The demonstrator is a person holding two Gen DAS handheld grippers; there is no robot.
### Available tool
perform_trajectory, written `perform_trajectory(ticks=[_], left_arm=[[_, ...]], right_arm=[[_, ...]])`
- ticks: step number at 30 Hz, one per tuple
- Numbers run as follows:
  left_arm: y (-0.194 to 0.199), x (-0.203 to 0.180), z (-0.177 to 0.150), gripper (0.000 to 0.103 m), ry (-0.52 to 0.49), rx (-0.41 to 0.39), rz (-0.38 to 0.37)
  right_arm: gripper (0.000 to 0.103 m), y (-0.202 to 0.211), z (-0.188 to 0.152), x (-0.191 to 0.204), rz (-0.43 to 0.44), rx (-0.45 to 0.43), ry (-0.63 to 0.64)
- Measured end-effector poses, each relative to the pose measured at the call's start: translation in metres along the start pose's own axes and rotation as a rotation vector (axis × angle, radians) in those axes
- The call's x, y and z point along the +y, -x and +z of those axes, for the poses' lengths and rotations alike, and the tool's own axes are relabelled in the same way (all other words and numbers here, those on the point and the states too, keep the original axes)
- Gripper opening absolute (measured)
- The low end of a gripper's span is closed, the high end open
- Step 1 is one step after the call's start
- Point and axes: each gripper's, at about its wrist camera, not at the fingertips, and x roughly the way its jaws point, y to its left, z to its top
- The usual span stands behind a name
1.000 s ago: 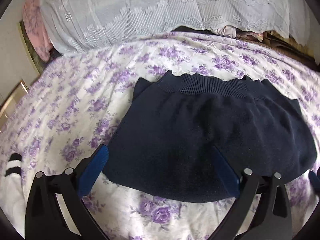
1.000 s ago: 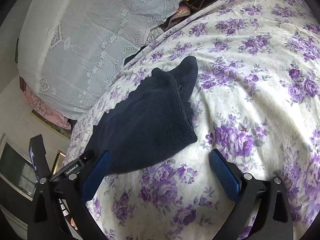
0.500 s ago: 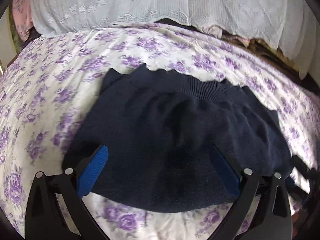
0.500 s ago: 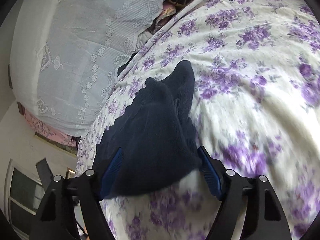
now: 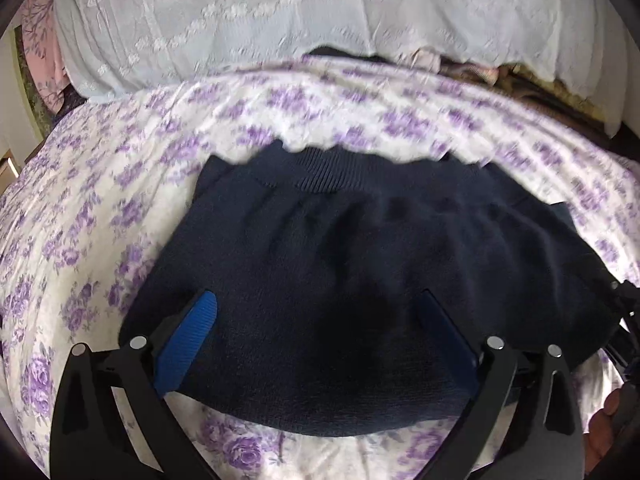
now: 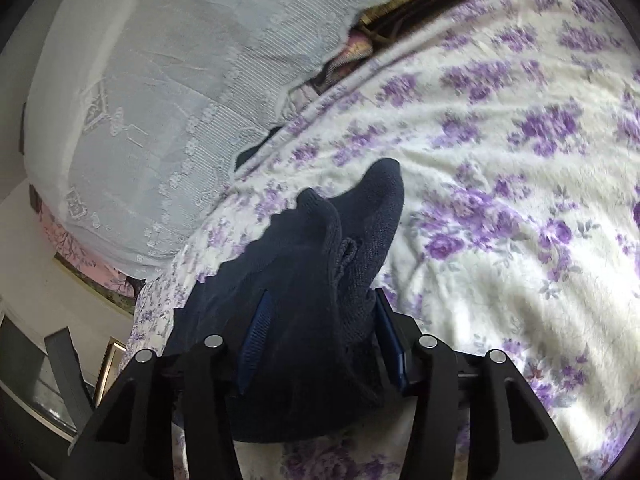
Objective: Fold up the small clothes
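A small dark navy knitted garment [image 5: 360, 264] with a ribbed waistband lies on a bed with a white and purple flowered cover [image 5: 100, 208]. My left gripper [image 5: 320, 320] is open, its blue-padded fingers spread wide over the garment's near edge. In the right wrist view the garment [image 6: 304, 264] is bunched, one end sticking up. My right gripper [image 6: 320, 328] has closed in on the garment's right end, which fills the gap between its pads.
A pale lace-trimmed cloth [image 5: 280, 20] covers a pile at the head of the bed, also seen in the right wrist view [image 6: 160, 80]. Pink fabric [image 5: 40, 40] hangs at far left. A dark frame [image 6: 52, 380] stands off the bed's left side.
My right gripper has moved onto the garment's right end and narrowed from wide open to closed on it. My left gripper moved forward over the garment's near edge and stayed open.
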Motion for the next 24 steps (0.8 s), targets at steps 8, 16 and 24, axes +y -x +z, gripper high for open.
perform_trajectory(ticks=[8,16,24], left_arm=[[-0.036,-0.004,0.007,0.099,0.017,0.08,-0.016],[-0.022,-0.015,0.003,0.098,-0.033,0.021,0.042],[-0.001,-0.042,-0.002,0.098,-0.13,-0.011,-0.056]], right_arm=[[0.052,-0.017,0.001,-0.011,-0.016,0.066,-0.045],[0.034,-0.001,0.0,-0.001,-0.009,-0.003,-0.006],[0.032,0.013,0.001,0.013,0.006,-0.046,0.046]])
